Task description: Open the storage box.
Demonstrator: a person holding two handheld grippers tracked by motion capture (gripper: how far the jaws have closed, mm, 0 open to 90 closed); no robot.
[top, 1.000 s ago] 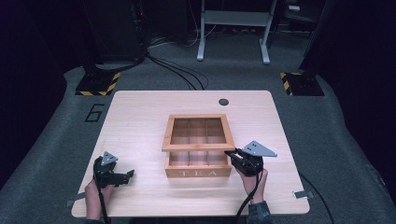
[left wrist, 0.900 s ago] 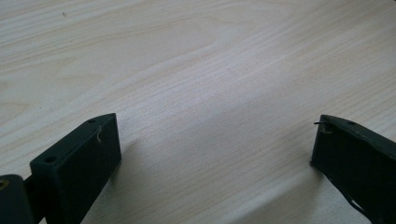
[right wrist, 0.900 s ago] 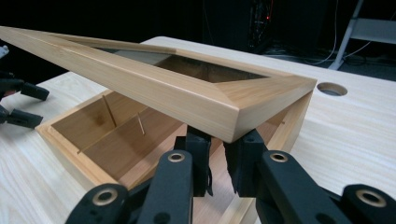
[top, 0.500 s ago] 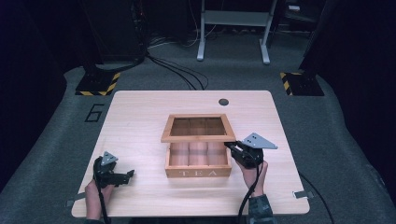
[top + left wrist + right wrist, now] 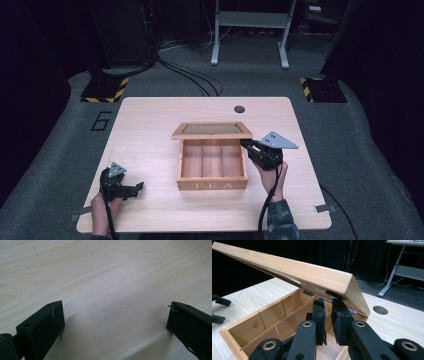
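Black right tongs [image 5: 327,305] prop the smooth rectangular wooden lid [image 5: 294,270].

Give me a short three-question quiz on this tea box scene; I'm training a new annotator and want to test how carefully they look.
1. True or false: the lid of the tea box is raised.
2. Which gripper is at the lid's edge? A) the left gripper B) the right gripper
3. Fill in: the left gripper's jaws stand ____ over the bare table.

Key
1. True: the right gripper view shows the lid tilted up over the compartments.
2. B: its nearly closed jaws sit under the lid's front edge; whether they pinch it is hard to tell.
3. Open: they stand wide apart with nothing between.
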